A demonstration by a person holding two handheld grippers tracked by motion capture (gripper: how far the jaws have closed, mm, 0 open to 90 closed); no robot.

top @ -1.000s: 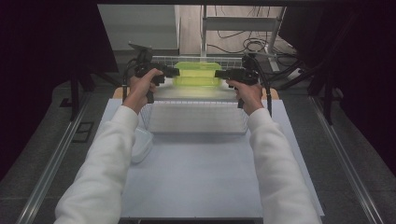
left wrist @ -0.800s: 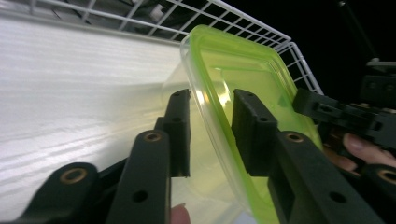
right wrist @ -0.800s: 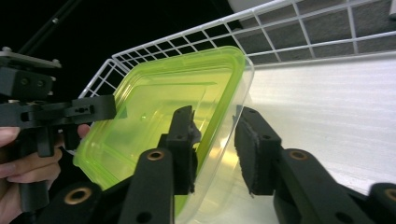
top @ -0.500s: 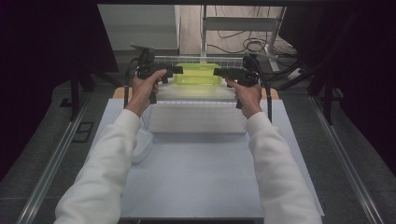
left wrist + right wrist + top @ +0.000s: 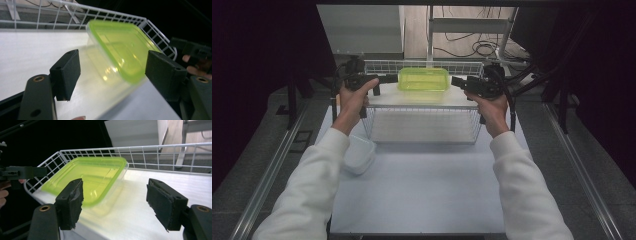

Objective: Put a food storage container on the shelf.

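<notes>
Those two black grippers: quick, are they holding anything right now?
Left gripper: open, just been opening, holding nothing.
Right gripper: open, just been opening, holding nothing.

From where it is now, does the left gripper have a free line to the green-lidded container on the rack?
Probably yes. The left gripper is open, its jaws having just widened, and points at the green-lidded container on the wire rack. Nothing lies between them; the right gripper stands off the far end.
</notes>
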